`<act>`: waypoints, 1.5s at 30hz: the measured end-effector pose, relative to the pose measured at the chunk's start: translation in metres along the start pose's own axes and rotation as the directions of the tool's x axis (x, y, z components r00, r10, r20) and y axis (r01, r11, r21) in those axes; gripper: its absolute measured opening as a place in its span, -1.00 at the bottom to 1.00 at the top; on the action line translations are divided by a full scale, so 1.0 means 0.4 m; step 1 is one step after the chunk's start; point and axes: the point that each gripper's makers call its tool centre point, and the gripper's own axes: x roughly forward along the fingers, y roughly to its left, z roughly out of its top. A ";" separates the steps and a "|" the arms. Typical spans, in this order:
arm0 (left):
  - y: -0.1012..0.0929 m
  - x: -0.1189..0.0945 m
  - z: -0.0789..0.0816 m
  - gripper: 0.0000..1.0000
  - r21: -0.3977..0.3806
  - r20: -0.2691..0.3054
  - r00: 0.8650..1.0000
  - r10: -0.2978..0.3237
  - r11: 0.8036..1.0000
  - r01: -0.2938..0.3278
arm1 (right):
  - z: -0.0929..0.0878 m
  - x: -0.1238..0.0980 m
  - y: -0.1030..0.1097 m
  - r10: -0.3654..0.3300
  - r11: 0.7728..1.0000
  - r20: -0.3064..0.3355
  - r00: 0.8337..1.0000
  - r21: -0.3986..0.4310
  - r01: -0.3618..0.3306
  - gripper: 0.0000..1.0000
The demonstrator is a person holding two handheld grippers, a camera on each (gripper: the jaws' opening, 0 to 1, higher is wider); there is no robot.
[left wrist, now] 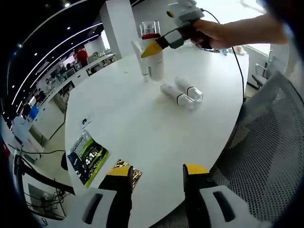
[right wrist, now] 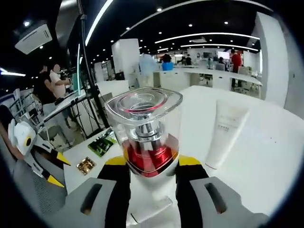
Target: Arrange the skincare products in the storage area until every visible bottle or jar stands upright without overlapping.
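Note:
A white pump bottle (left wrist: 156, 64) with a clear cap and red collar (right wrist: 147, 137) stands upright at the far side of the round white table (left wrist: 137, 128). My right gripper (left wrist: 153, 47), held by a hand, has its jaws (right wrist: 152, 164) shut against both sides of the bottle just under the collar. A white tube (left wrist: 141, 58) stands right beside it (right wrist: 225, 130). Two clear bottles with black bands lie on their sides, one (left wrist: 176, 96) next to the other (left wrist: 189, 89). My left gripper (left wrist: 156, 170) hangs open over the near table edge, with nothing between its jaws, and comes into the right gripper view (right wrist: 58, 170).
A green packet (left wrist: 88, 156) and a small gold packet (left wrist: 127, 172) lie near the table's front-left edge. A grey mesh chair (left wrist: 266, 142) stands close on the right. People stand by desks in the background (right wrist: 52, 83).

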 end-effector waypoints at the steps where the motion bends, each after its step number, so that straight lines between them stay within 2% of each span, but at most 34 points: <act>1: -0.001 0.000 0.000 -0.14 0.000 -0.001 1.000 -0.001 1.000 0.001 | 0.001 -0.007 -0.010 -0.008 1.000 0.002 1.000 0.002 0.008 -0.32; 10: -0.002 0.000 -0.002 -0.16 0.001 -0.004 1.000 -0.003 1.000 0.003 | -0.015 -0.062 -0.143 -0.101 0.995 -0.019 0.995 0.022 0.101 -0.32; 15: -0.005 0.002 -0.002 -0.16 0.001 -0.008 1.000 -0.010 1.000 0.010 | -0.025 -0.065 -0.210 -0.129 0.991 -0.040 0.991 0.024 0.130 -0.32; 22: -0.014 0.005 0.003 -0.16 -0.010 0.002 1.000 -0.029 1.000 0.029 | -0.037 -0.053 -0.271 -0.146 0.989 -0.064 0.987 0.009 0.147 -0.32; 31: -0.020 0.009 -0.005 -0.16 -0.013 -0.017 0.999 -0.040 0.999 0.040 | -0.057 -0.017 -0.315 -0.140 0.990 -0.092 0.986 -0.005 0.140 -0.32; 35: -0.023 0.012 -0.010 -0.16 -0.010 -0.026 0.998 -0.048 0.999 0.048 | -0.057 0.000 -0.325 -0.128 0.992 -0.078 0.989 0.012 0.129 -0.32; 45: -0.029 0.016 -0.020 -0.16 -0.011 -0.050 0.997 -0.062 0.998 0.062 | -0.073 0.031 -0.351 -0.104 0.995 -0.081 0.991 -0.006 0.104 -0.32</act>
